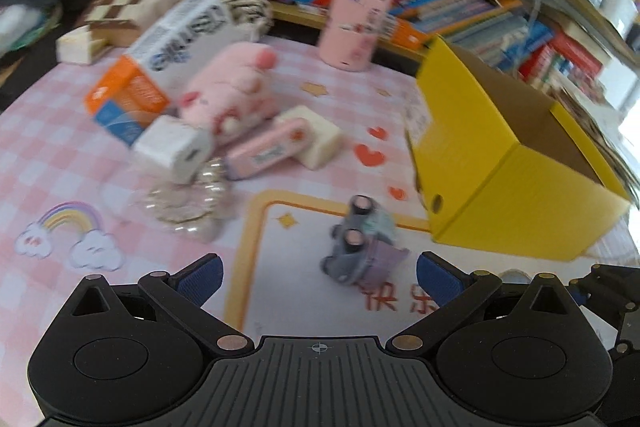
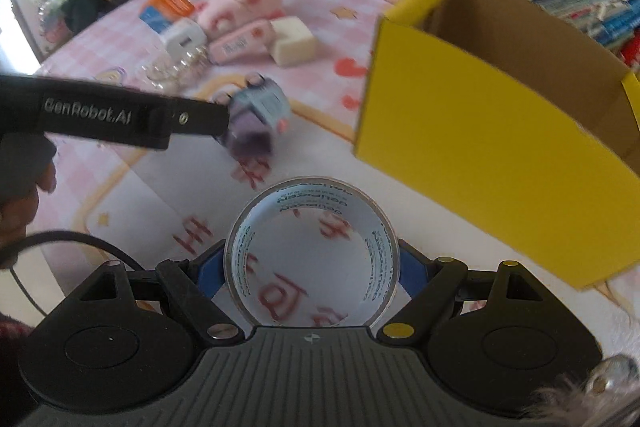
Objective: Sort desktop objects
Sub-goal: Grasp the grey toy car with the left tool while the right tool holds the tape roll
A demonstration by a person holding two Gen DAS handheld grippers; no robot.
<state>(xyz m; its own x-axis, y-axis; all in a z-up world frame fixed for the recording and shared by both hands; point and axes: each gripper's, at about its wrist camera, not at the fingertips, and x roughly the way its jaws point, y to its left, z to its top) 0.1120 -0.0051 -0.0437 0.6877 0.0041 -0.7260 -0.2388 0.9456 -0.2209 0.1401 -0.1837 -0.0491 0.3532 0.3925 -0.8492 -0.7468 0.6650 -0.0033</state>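
My left gripper (image 1: 318, 277) is open, just short of a small grey-purple toy figure (image 1: 362, 241) lying on the pink mat. In the right wrist view the left gripper's arm (image 2: 120, 117) reaches up to that toy (image 2: 256, 121). My right gripper (image 2: 312, 273) is shut on a clear tape roll (image 2: 312, 251), held on both sides, beside the open yellow cardboard box (image 2: 492, 147). The box stands at the right in the left wrist view (image 1: 516, 183).
A cluster lies further back on the mat: a white charger (image 1: 174, 149), pink plush (image 1: 232, 89), pink case (image 1: 266, 151), cream eraser block (image 1: 316, 137), orange-white carton (image 1: 160, 67), bead bracelet (image 1: 188, 203). A pink cylinder (image 1: 358, 17) stands before rows of books (image 1: 460, 3).
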